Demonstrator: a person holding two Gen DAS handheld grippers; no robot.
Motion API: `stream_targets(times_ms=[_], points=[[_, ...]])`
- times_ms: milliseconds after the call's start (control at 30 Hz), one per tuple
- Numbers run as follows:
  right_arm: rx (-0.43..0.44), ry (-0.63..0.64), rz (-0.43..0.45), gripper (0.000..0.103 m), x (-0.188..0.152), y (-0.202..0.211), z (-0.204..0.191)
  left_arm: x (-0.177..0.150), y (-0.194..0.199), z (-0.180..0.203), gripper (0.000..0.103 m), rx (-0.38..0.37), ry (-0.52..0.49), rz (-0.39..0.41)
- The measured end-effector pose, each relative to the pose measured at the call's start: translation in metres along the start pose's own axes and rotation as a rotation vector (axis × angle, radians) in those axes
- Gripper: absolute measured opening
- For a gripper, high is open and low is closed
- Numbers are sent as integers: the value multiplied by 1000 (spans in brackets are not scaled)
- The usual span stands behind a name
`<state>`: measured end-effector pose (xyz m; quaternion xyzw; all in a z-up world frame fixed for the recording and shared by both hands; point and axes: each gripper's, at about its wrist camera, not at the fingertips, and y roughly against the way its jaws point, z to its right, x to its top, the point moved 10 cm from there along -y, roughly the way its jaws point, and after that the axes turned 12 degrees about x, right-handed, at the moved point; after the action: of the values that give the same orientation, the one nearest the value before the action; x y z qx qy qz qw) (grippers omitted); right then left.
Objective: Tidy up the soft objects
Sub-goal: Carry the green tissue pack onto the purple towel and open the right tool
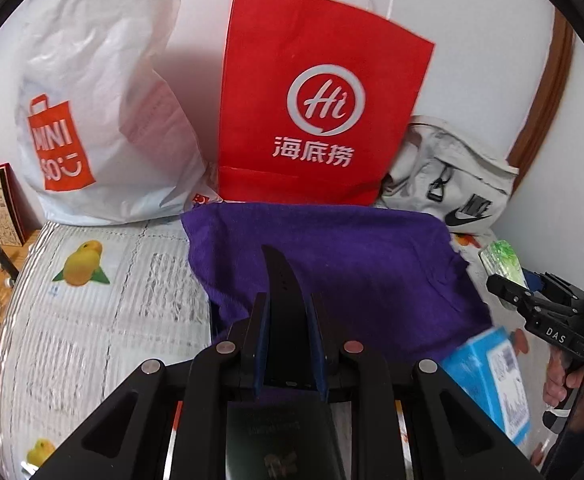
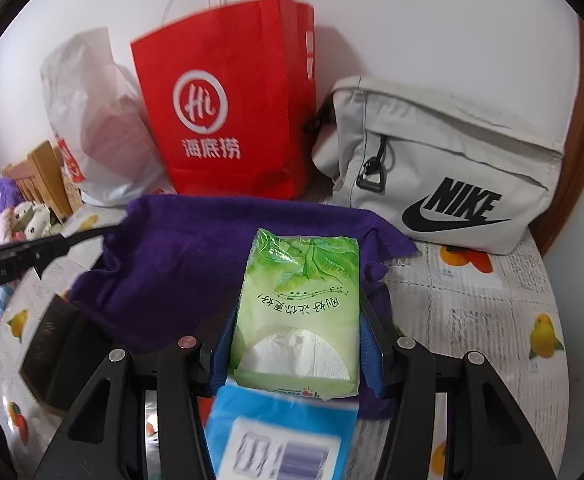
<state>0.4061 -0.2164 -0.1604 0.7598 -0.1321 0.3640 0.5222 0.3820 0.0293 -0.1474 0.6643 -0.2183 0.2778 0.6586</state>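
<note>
My left gripper (image 1: 288, 316) is shut on a black strap (image 1: 282, 280), held upright over a purple towel (image 1: 351, 264) spread on the table. My right gripper (image 2: 295, 344) is shut on a green tissue pack (image 2: 299, 304), held above the same purple towel (image 2: 180, 256). The tissue pack also shows in the left wrist view (image 1: 501, 260), in the right gripper (image 1: 507, 292) at the far right. A blue box (image 2: 284, 436) lies below the tissue pack, and shows in the left wrist view (image 1: 491, 376).
A red paper bag (image 1: 315, 112), a white MINISO plastic bag (image 1: 92, 120) and a grey Nike bag (image 2: 443, 168) stand against the wall behind the towel. A dark box (image 2: 52, 352) sits left of the towel. The tablecloth (image 1: 104, 300) has fruit prints.
</note>
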Motion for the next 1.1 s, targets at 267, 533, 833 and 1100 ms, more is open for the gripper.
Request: stream_targets(times_ms=[267, 533, 833, 1100], points=[[7, 25, -103, 53, 1, -44, 19, 16, -39, 2, 18, 12, 19, -33], [33, 12, -179, 53, 1, -71, 33, 22, -64, 4, 18, 28, 44, -80], [53, 30, -253, 53, -6, -92, 35, 20, -77, 6, 18, 31, 33, -133], [50, 59, -289, 60, -9, -93, 34, 12, -80, 5, 21, 28, 30, -177]])
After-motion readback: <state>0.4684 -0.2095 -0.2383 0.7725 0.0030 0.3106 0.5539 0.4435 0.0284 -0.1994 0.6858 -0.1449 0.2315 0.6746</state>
